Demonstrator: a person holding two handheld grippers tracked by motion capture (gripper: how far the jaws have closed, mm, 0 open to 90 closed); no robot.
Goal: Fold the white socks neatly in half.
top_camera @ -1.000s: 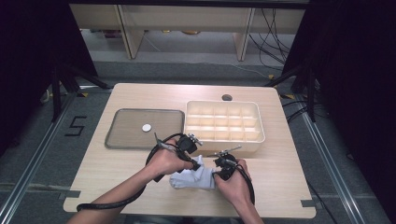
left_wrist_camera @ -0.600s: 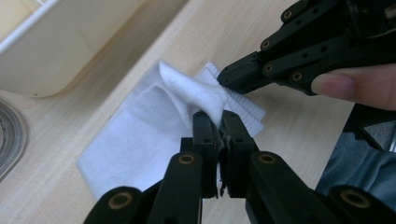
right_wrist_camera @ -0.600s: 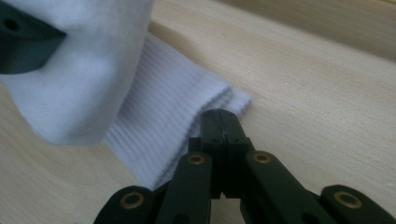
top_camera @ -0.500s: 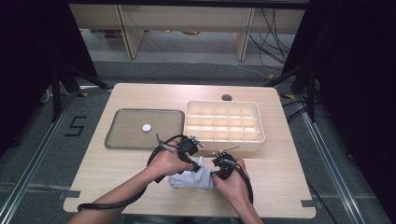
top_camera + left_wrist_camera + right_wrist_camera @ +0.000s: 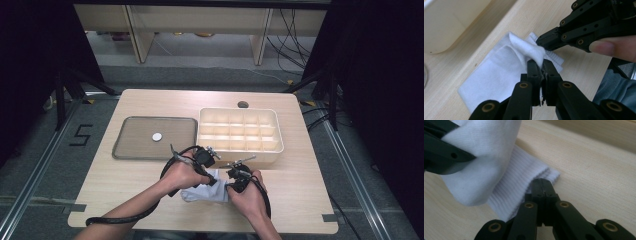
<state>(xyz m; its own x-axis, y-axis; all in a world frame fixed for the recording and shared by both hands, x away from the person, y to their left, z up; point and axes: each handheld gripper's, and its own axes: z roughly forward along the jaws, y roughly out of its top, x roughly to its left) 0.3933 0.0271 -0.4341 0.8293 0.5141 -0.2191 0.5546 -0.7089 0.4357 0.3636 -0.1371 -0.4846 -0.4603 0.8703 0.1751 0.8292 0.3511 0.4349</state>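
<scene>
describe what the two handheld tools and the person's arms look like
Both tools, the left tool and the right tool, are black, with linked jaw arms joined by brass-coloured rivets and flat, narrow black fingertips. A black cable trails from the left one. The forearms are bare, with no sleeves in view.

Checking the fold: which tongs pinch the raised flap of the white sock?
The left tongs, shut on the white sock's lifted smooth fold; the right tongs clamp its ribbed cuff flat on the table.
</scene>
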